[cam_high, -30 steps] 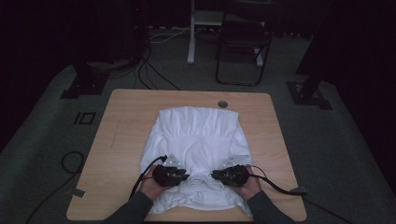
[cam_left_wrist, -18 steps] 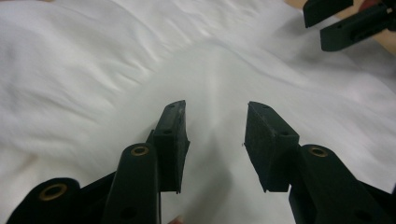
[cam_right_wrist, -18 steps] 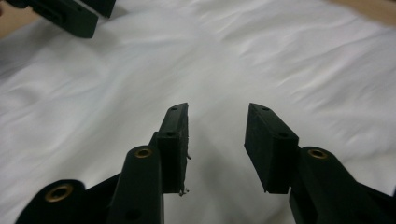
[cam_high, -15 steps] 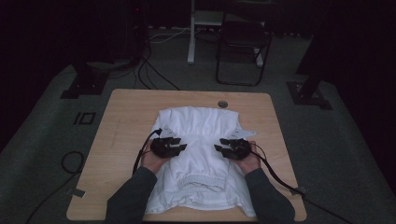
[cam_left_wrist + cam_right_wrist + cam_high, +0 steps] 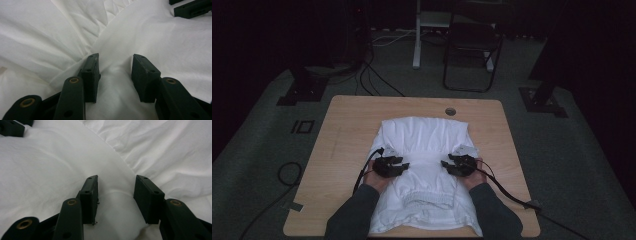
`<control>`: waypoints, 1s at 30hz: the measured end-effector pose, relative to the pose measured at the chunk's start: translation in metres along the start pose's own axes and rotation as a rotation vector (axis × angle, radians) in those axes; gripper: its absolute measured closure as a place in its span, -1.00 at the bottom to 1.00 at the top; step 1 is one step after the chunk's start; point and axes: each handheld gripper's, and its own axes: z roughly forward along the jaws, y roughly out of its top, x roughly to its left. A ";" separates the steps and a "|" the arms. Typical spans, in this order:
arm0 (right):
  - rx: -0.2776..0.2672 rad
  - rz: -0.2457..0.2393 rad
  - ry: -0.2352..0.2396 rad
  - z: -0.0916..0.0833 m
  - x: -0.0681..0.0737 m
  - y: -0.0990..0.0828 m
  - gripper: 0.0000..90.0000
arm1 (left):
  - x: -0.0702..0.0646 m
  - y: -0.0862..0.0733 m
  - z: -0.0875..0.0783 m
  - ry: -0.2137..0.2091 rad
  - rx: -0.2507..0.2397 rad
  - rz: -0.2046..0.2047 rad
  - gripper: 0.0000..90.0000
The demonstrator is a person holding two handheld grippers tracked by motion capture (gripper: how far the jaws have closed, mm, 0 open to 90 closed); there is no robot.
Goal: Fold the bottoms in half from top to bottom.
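Your white garment (image 5: 424, 165) lies down the middle of the wooden counter (image 5: 342, 125), its near end reaching the counter's front edge and its far end stopping short of the round hole (image 5: 450, 111) near the back edge. To the left of the cloth you have a broad strip of bare wood; on the right a narrower bare strip runs to the edge. Your left claw (image 5: 403, 166) sits at the garment's left side, pointing inward, and its jaws have just been opening: in the left gripper view they stand parted over a raised fold of cloth (image 5: 113, 72) without pinching it. Your right claw (image 5: 445, 163) mirrors it at the right side; its jaws have also just been opening and stand released, with fabric between them but not gripped.
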 end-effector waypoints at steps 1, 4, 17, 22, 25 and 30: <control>-0.002 0.010 0.015 -0.004 0.002 -0.004 0.19 | -0.004 -0.003 -0.002 0.001 -0.002 0.002 0.30; -0.002 0.002 0.025 -0.015 0.014 -0.014 0.19 | -0.017 -0.012 -0.011 -0.001 0.001 0.019 0.30; -0.003 0.017 0.067 -0.041 0.038 -0.035 0.19 | -0.048 -0.024 -0.037 -0.014 0.058 0.010 0.29; -0.004 0.022 0.071 -0.041 0.037 -0.035 0.19 | -0.025 0.008 -0.057 0.056 -0.037 0.020 0.16; -0.004 0.024 0.074 -0.041 0.037 -0.035 0.19 | 0.007 0.030 -0.064 0.146 -0.087 -0.028 0.06; -0.006 0.027 0.076 -0.041 0.037 -0.035 0.19 | 0.048 0.047 -0.054 0.218 -0.076 -0.125 -0.16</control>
